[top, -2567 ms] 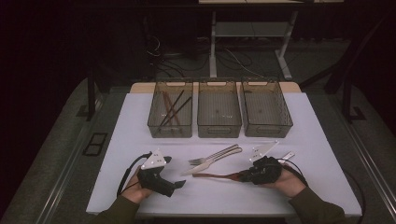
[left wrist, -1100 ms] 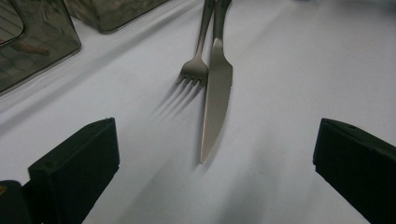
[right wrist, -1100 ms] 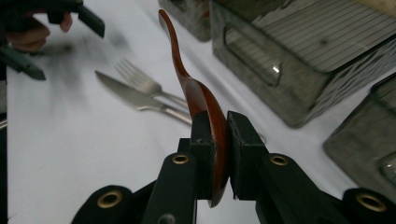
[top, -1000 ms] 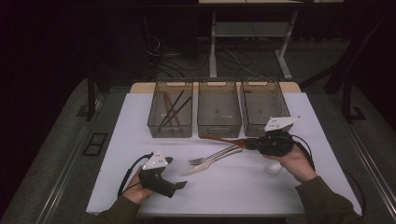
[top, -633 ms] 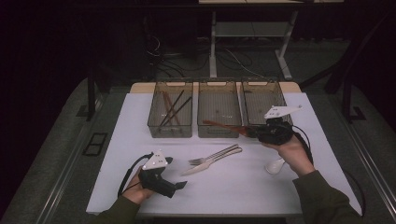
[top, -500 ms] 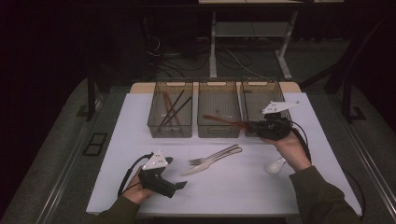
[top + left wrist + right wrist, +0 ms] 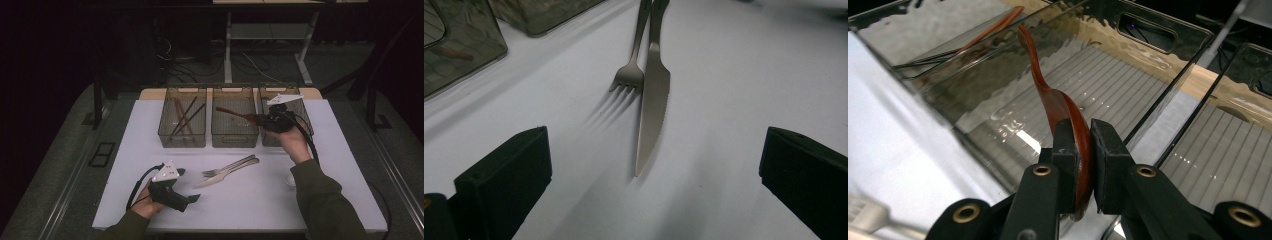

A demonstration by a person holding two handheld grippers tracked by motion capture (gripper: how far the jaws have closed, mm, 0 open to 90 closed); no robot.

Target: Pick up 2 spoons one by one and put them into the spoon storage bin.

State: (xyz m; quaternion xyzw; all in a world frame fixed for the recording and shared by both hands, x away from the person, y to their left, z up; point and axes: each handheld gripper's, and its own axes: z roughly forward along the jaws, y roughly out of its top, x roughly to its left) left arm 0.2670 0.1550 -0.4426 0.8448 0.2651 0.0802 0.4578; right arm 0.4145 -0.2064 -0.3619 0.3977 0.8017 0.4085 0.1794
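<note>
My right gripper (image 7: pixel 260 120) (image 7: pixel 1083 145) is shut on the bowl of a reddish-brown wooden spoon (image 7: pixel 235 113) (image 7: pixel 1048 97). The spoon's handle reaches out over the middle bin (image 7: pixel 235 142) (image 7: pixel 998 125), above its ribbed floor. A metal fork (image 7: pixel 230 166) (image 7: pixel 630 77) and knife (image 7: pixel 220 177) (image 7: pixel 653 115) lie side by side on the white table. My left gripper (image 7: pixel 192 200) (image 7: pixel 654 150) rests near the front edge, open, with its jaws wide and the knife tip just ahead of them.
The left bin (image 7: pixel 182 140) holds dark chopsticks and wooden sticks. The right bin (image 7: pixel 300 100) stands behind my right hand. A small white spoon (image 7: pixel 290 179) lies on the table (image 7: pixel 150 150) by my right forearm.
My right gripper has carried the wooden spoon up from the table and back to the bins, then left over the middle one. The left gripper, fork and knife have not moved.
</note>
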